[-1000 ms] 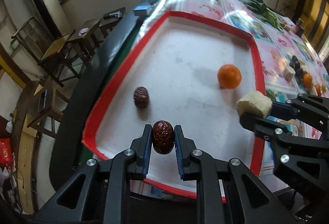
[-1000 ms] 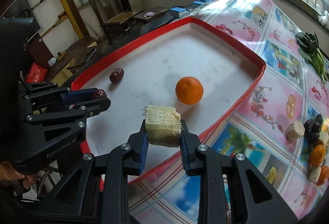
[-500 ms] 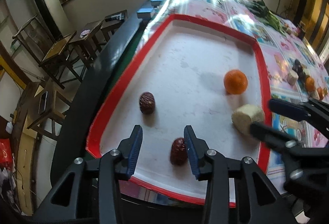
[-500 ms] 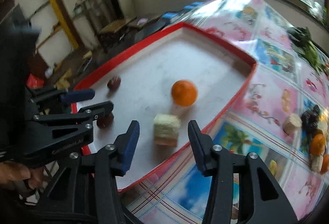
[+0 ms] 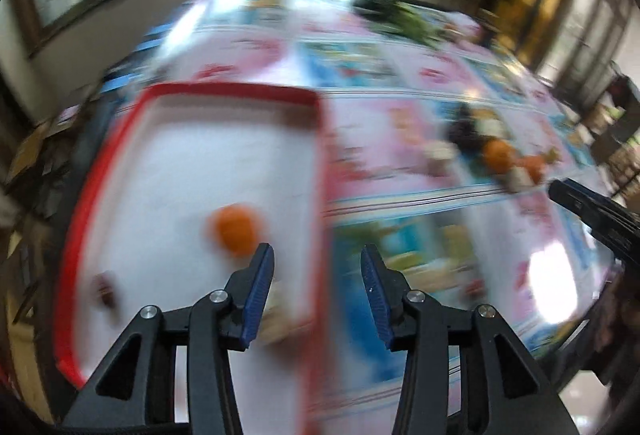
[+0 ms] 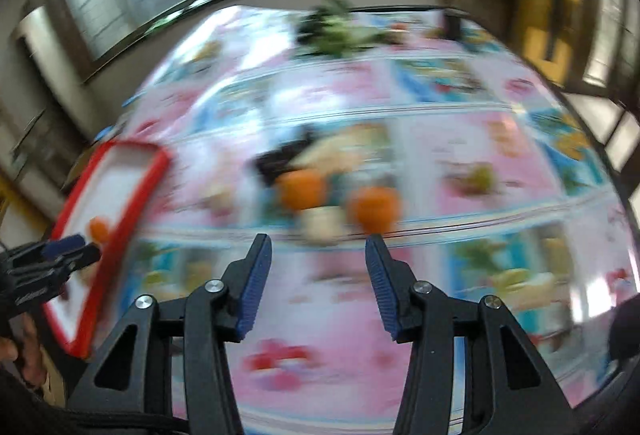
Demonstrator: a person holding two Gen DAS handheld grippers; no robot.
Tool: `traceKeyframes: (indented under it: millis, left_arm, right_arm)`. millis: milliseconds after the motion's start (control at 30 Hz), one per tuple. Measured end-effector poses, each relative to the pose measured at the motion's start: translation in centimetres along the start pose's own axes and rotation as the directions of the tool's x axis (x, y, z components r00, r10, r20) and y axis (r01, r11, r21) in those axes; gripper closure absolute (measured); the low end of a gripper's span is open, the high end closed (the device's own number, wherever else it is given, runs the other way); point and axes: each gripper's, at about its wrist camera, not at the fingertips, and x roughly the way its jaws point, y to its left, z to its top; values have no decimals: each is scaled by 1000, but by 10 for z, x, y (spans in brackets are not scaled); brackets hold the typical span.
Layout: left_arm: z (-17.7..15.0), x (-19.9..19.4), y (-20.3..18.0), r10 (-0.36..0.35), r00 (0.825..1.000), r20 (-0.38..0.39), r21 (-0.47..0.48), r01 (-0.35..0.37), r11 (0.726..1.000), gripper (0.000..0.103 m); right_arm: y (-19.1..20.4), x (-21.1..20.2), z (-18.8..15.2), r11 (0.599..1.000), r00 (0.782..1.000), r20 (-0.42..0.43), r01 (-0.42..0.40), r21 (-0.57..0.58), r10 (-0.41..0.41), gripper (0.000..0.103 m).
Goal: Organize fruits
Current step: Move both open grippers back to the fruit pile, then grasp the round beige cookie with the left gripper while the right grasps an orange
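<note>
Both views are blurred by motion. My left gripper (image 5: pixel 317 255) is open and empty above the right rim of the red-edged white tray (image 5: pixel 224 91). In the tray lie an orange (image 5: pixel 236 233), a dark date (image 5: pixel 105 285) near the left rim, and a pale chunk (image 5: pixel 276 311) partly hidden behind my left finger. My right gripper (image 6: pixel 319 247) is open and empty, facing a pile of fruit on the tablecloth: two oranges (image 6: pixel 303 187) (image 6: pixel 374 209), a pale chunk (image 6: pixel 322 225) and dark fruit (image 6: pixel 280 157). The same pile (image 5: pixel 496 155) shows in the left wrist view.
A patterned pink and blue tablecloth (image 6: pixel 460 139) covers the table. Green leafy vegetables (image 6: pixel 340 29) lie at the far end. The left gripper (image 6: pixel 52 255) and a hand (image 6: pixel 24 347) show at the left edge of the right wrist view. Windows line the back wall.
Both grippers let go of their loads a second ago: the date and the pale chunk now lie in the tray. Since then both have swung right, toward the fruit pile.
</note>
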Motion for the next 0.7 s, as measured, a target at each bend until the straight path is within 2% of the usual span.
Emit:
traceKeyframes:
  millis: [100, 200, 267, 433, 700]
  left_arm:
    - [18, 21, -33, -73, 997, -28, 46, 74, 996, 58]
    - [33, 42, -58, -69, 996, -57, 93, 74, 993, 58]
    - [41, 55, -67, -64, 995, -70, 93, 70, 993, 58]
    - [53, 71, -71, -35, 996, -85, 81, 42, 996, 58]
    - [67, 92, -76, -45, 995, -88, 94, 53, 994, 58]
  right_arm:
    - [-23, 11, 12, 1000, 1000, -7, 17, 9, -17, 53]
    - [-31, 27, 24, 1000, 1000, -21, 4, -13, -4, 53]
    - [-34, 32, 25, 1000, 999, -30, -13, -22, 13, 53]
    - [-35, 47, 25, 997, 996, -67, -68, -47, 64, 53]
    - [-30, 63, 23, 992, 989, -102, -110, -59, 103, 53]
